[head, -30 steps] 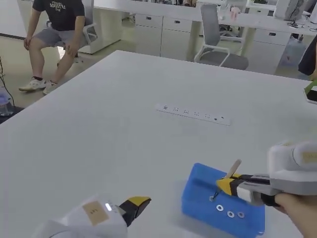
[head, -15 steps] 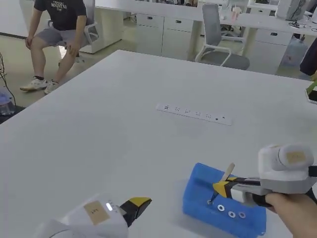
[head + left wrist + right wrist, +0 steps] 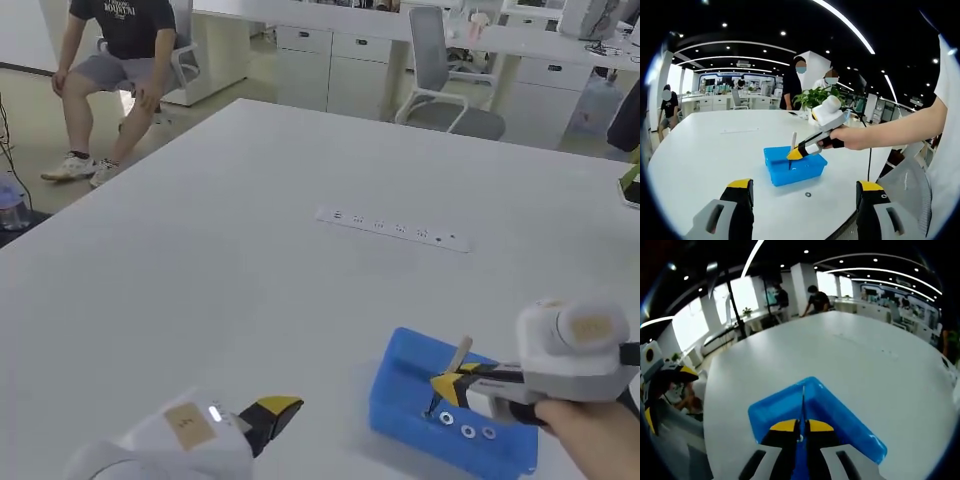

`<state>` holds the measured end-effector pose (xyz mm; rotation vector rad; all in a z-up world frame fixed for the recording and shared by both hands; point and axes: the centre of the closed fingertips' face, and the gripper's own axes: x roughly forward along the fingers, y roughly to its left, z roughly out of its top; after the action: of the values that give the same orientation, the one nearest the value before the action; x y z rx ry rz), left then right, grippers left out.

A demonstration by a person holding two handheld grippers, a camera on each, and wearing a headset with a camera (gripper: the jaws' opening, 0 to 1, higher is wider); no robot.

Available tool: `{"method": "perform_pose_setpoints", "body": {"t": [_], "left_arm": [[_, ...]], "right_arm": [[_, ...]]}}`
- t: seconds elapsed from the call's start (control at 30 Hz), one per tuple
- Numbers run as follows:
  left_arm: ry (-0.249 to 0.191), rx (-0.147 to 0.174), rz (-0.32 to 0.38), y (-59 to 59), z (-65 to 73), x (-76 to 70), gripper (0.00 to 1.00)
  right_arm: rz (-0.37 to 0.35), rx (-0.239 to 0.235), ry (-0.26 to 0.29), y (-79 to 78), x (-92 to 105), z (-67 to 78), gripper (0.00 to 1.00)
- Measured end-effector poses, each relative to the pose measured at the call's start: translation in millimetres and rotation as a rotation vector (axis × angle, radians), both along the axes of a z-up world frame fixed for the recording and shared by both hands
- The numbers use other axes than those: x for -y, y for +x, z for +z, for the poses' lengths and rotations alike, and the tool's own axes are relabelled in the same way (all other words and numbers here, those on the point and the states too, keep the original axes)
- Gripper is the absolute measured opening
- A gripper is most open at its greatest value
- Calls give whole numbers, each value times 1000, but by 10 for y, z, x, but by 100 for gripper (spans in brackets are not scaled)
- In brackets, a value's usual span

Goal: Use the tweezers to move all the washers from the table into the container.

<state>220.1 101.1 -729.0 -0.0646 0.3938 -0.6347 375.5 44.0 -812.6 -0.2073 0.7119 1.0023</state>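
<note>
We see the blue container [image 3: 405, 400] at the near right of the white table [image 3: 250, 270], close to the table's near edge. Wide bare tabletop lies to its left and beyond it. The right gripper [image 3: 447, 383] hovers over the container's left part. Its jaws are pressed almost together on the tweezers [image 3: 461, 352], whose thin tips point down inside the container. We cannot tell whether the tips hold anything. Three washers [image 3: 467, 432] lie in a row on the container floor, just right of the tips. One loose washer [image 3: 808, 194] lies on the table on the near side of the container, apart from it and near the rounded table edge. The left gripper [image 3: 281, 409] hangs at the near left, well apart from the container, its jaws spread wide with nothing between them. A power strip [image 3: 390, 228] lies flat mid-table. Beyond the far edge are an office chair [image 3: 440, 70], white desks and a seated person [image 3: 110, 50].
</note>
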Motion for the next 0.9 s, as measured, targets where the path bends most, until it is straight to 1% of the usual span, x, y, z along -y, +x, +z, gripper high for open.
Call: {"method": "perform_pose_setpoints", "body": {"t": [0.07, 0.27, 0.53, 0.73, 0.9], "left_arm": [[2, 0, -1, 2, -1, 1, 86], [6, 2, -6, 0, 5, 13, 86], [5, 0, -11, -13, -2, 21, 86], [8, 1, -22, -14, 3, 50, 86], [8, 4, -27, -10, 14, 68, 86]], "right_arm": [[-2, 2, 6, -5, 3, 3, 3], [-30, -23, 30, 0, 34, 7, 4], [-42, -21, 43, -35, 82, 56, 4], [-53, -2, 80, -63, 81, 223, 4], [-45, 20, 104, -109, 65, 361, 4]]}}
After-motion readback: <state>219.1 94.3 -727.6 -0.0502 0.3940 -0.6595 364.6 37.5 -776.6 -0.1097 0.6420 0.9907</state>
